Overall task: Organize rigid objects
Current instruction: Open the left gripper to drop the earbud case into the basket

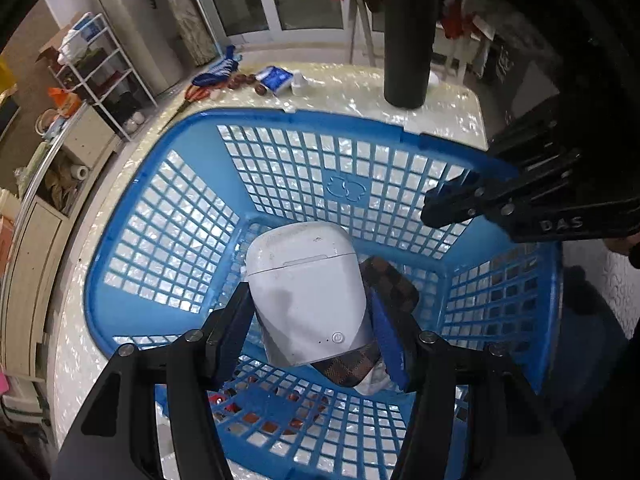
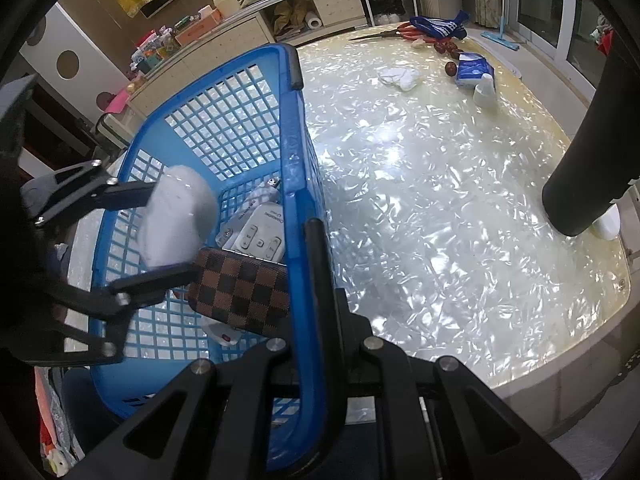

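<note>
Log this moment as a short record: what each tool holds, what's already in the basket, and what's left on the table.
left tool: shut on white earbud case, over the basket
right tool: shut on blue basket rim
in basket: checkered wallet, white remote
on table: black tumbler, scissors, tissue pack

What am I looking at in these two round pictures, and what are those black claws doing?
No robot here: a person holds a two-finger gripper in each hand, each carrying a fisheye camera. The left camera looks down into a blue basket on a shiny table. The left gripper grips a white case over the basket. From the right camera, the right gripper is shut on the basket's rim, steadying it. Inside lie a checkered wallet and a white remote. On the table are a black cylinder, scissors and a blue packet.
</note>
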Demonstrator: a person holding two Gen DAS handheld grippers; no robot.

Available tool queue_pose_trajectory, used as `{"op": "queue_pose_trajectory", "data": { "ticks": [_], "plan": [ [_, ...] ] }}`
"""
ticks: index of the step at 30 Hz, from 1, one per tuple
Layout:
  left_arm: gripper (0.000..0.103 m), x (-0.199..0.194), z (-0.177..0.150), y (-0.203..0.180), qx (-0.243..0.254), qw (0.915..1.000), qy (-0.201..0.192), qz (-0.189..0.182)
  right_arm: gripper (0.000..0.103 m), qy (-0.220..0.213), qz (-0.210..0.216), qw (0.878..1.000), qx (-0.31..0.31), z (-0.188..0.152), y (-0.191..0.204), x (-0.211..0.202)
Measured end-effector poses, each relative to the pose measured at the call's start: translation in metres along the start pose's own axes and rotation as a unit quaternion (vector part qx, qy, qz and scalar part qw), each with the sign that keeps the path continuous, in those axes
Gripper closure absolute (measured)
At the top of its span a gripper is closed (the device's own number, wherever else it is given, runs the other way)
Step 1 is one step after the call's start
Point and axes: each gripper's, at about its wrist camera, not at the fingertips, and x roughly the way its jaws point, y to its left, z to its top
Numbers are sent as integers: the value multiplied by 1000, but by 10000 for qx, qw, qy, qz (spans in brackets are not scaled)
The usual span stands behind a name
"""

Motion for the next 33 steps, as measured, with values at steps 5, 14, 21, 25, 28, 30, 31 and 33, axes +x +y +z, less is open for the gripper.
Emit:
{"op": "queue_pose_trajectory", "data": {
  "ticks": [5, 14, 21, 25, 28, 30, 31, 33],
  "plan": [
    [41, 13, 1, 1, 253, 9996, 117, 34, 95, -54, 21, 10000, 25, -1, 0, -1],
    [41, 32, 4, -2, 505, 9977, 428, -118, 95, -61, 52, 10000, 24, -1, -1, -1],
    [44, 37, 2, -4, 570, 9966, 596, -15, 94, -66, 64, 10000, 27, -1, -1, -1],
    [44, 34, 3, 0, 504, 9972, 556, -13, 94, -71, 67, 9999, 30, -1, -1, -1],
    [43, 33, 1, 0, 528, 9967, 613, 80, 94, -70, 63, 10000, 22, -2, -1, -1],
    [34, 34, 0, 1, 493, 9963, 696, 43, 94, -70, 68, 9999, 26, -2, -1, -1],
    [23, 33, -1, 2, 430, 9967, 693, -14, 94, -71, 68, 9999, 21, -2, -1, -1],
    [11, 29, -2, 2, 422, 9969, 660, -56, 94, -75, 76, 9999, 27, -2, -2, -1]
  ]
}}
